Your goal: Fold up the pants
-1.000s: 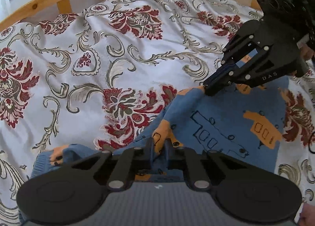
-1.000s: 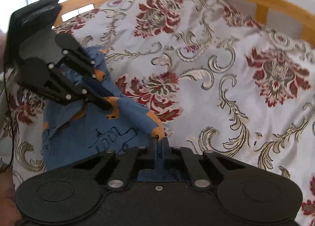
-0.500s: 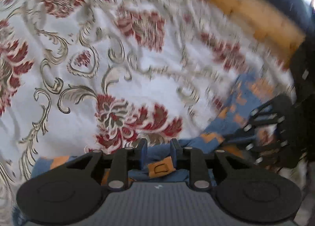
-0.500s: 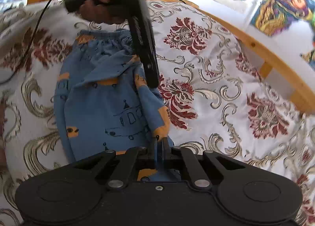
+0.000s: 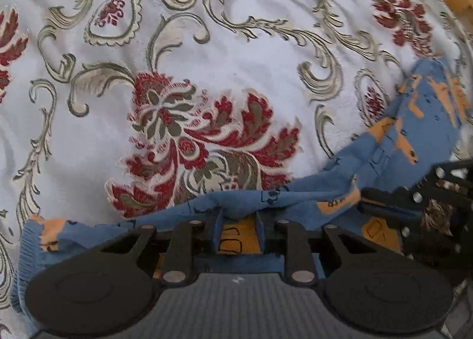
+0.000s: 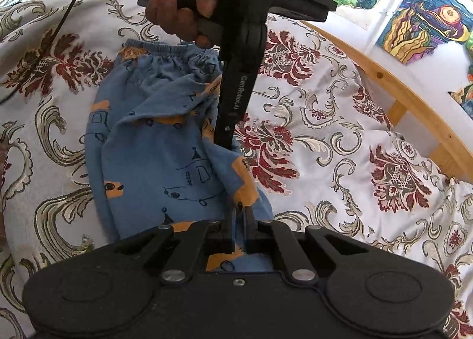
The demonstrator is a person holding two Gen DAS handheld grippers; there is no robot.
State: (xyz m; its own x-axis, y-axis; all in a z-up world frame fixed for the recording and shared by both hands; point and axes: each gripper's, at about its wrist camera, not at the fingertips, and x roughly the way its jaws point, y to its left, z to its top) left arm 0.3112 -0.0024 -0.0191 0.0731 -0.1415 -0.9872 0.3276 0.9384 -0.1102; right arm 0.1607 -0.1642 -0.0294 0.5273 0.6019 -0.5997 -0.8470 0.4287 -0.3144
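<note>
Blue pants (image 6: 153,161) with orange patches lie crumpled on the flowered bed cover, their elastic waistband (image 6: 165,55) at the far end. My right gripper (image 6: 241,217) is shut on a fold of the pants at the near edge. In the left wrist view its tip (image 5: 366,200) shows low on the right. My left gripper (image 5: 239,225) points straight down onto the pants (image 5: 428,120). Its jaws are closing but stand apart, with a hump of blue and orange cloth between them. From the right wrist view, the left gripper (image 6: 224,144) touches the pants' right edge, held by a hand (image 6: 183,14).
The white bed cover (image 5: 207,58) with red flowers and grey scrolls spreads left and ahead. A wooden bed rail (image 6: 414,108) curves along the right, with coloured pictures (image 6: 419,14) on the wall behind. A black cable (image 6: 68,5) trails from the left gripper's handle.
The left gripper tipped down over the pants and its jaws went from nearly closed on the hem to apart. The right gripper rolled and shifted while keeping its fold of cloth.
</note>
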